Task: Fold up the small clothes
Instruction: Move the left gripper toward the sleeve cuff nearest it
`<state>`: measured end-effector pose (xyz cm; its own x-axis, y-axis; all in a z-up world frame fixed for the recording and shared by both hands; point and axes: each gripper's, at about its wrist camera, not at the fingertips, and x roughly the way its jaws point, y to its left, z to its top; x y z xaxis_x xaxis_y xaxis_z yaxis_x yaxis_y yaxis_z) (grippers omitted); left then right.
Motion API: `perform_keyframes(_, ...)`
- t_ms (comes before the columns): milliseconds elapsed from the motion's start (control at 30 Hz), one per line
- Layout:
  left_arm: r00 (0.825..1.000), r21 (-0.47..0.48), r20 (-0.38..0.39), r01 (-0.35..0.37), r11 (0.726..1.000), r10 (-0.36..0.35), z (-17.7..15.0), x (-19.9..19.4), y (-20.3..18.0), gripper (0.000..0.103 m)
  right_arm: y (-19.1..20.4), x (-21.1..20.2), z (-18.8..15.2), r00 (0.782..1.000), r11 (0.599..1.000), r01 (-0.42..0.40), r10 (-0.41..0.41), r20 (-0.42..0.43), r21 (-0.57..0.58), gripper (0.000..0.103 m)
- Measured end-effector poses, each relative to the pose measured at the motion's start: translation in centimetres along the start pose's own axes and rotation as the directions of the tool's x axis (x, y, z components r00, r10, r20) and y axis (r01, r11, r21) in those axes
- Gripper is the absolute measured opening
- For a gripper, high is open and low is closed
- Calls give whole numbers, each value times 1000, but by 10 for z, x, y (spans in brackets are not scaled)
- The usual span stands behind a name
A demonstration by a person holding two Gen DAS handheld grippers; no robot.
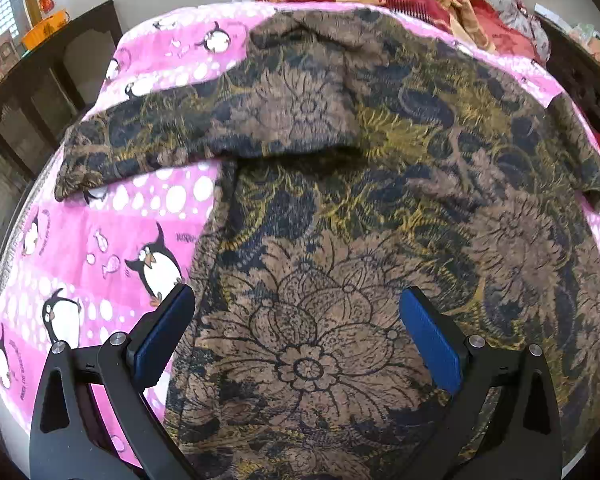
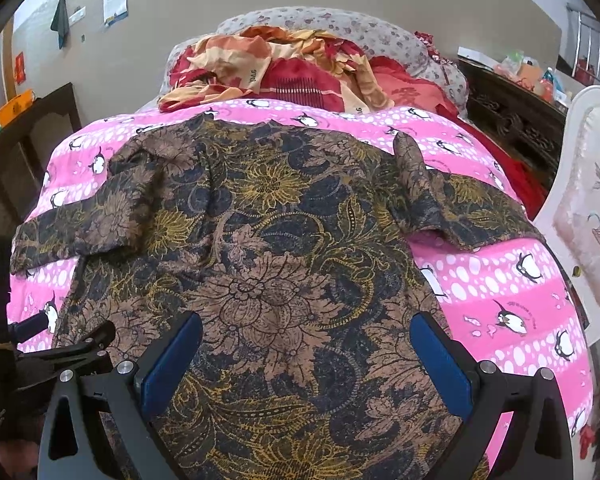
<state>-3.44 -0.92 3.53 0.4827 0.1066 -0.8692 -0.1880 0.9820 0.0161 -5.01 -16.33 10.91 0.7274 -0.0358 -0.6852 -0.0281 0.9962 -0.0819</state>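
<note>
Both your grippers — left gripper (image 1: 296, 324), right gripper (image 2: 306, 356) — hover released over the shirt (image 2: 260, 240), spread flat on the blanket (image 2: 500, 280) so its sleeves fold inward easily.

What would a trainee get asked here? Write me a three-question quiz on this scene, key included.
1. True or false: the floral shirt lies spread flat on the pink penguin blanket with both sleeves out to the sides.
2. Multiple choice: the right gripper is A) shut on a sleeve, B) open above the shirt's lower part, C) shut on the blanket.
3. Fill in: in the left wrist view, the left gripper is ____, holding nothing.

Key: 1 true; 2 B; 3 open.
</note>
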Motion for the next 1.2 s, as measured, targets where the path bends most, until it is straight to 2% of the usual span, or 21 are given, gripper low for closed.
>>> perform_keyframes(300,999,-1,-48,12,1000,-12,-3,17,-4,103,-1,6,-3,1000,1000,-6,6,-18,4,102)
perform_keyframes(500,999,-5,-46,5,1000,-5,-2,20,-2,102,-1,11,-4,1000,1000,-7,7,-29,7,102)
perform_keyframes(733,996,-16,93,-12,1000,14,22,-7,30,103,1,10,-4,1000,1000,-7,7,-28,0,102)
perform_keyframes(867,990,-57,134,-35,998,43,44,-22,56,103,2,11,-4,999,1000,-18,18,-28,7,102)
perform_keyframes(1000,986,-98,151,-58,994,72,50,-34,79,103,8,11,-4,999,999,-35,35,-27,-6,102)
perform_keyframes(1200,983,-156,126,-112,981,133,47,-35,111,103,19,8,-2,998,997,-55,55,-16,-44,102)
